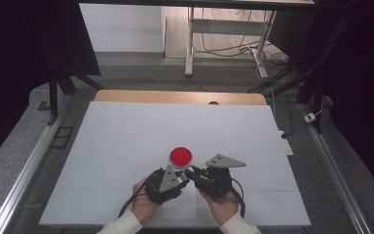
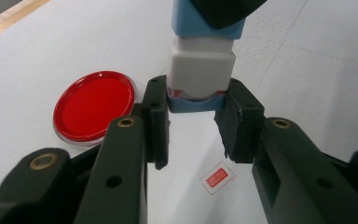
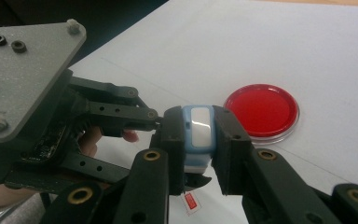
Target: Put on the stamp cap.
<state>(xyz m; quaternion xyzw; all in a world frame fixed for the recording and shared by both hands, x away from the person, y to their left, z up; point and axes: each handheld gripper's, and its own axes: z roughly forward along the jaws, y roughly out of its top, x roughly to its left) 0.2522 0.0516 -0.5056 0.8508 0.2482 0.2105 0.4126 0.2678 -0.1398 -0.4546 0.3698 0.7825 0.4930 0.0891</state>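
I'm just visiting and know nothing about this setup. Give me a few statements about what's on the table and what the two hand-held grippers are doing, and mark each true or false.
1. A round red dish lies on the white table. True.
2. Both hand-held grippers hold the same small blue and white block. True: the left hand-held gripper clamps one end and the right hand-held gripper the other.
3. The block rests inside the red dish. False: it is held above the table, beside the dish.
4. The right hand-held gripper's jaws stand wide open with nothing between them. False: they press on the block.
5. A small red and white tag lies on the table below the grippers. True.
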